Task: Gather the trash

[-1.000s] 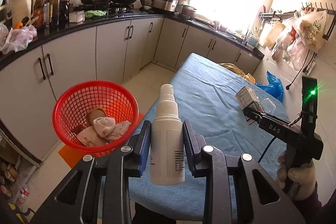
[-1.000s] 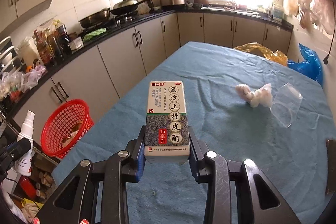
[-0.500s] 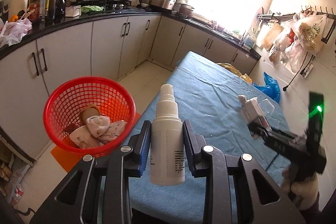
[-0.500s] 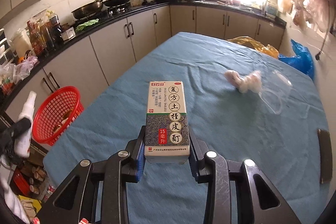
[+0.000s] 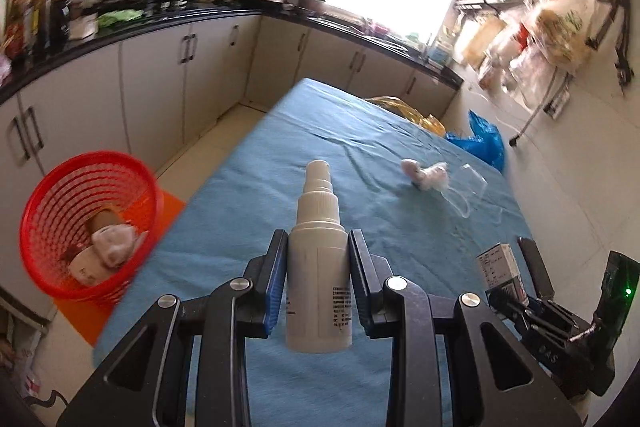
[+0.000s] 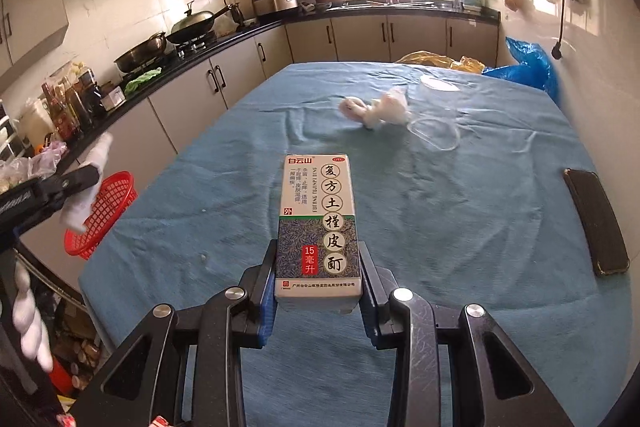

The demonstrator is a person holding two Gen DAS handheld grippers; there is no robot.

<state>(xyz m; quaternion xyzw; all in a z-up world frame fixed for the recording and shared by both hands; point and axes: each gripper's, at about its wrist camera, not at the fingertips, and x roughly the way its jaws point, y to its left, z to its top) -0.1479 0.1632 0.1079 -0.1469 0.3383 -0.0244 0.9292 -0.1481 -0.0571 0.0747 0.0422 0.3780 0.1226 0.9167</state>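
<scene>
Left gripper [image 5: 318, 281]: fingers clamped on a white spray bottle [image 5: 318, 291], held upright over the near end of the blue-clothed counter [image 5: 320, 139].
Right gripper [image 6: 318, 285]: fingers clamped on a printed medicine box [image 6: 318, 223].
Left view only: red basket [image 5: 86, 223] on the floor, left of the counter, with crumpled tissue inside.
Right view only: dark phone [image 6: 596, 221] at the counter's right edge.
Both views: tissue wad [image 6: 374, 109] and a clear plastic cup [image 6: 436, 135] lying farther along the counter.
</scene>
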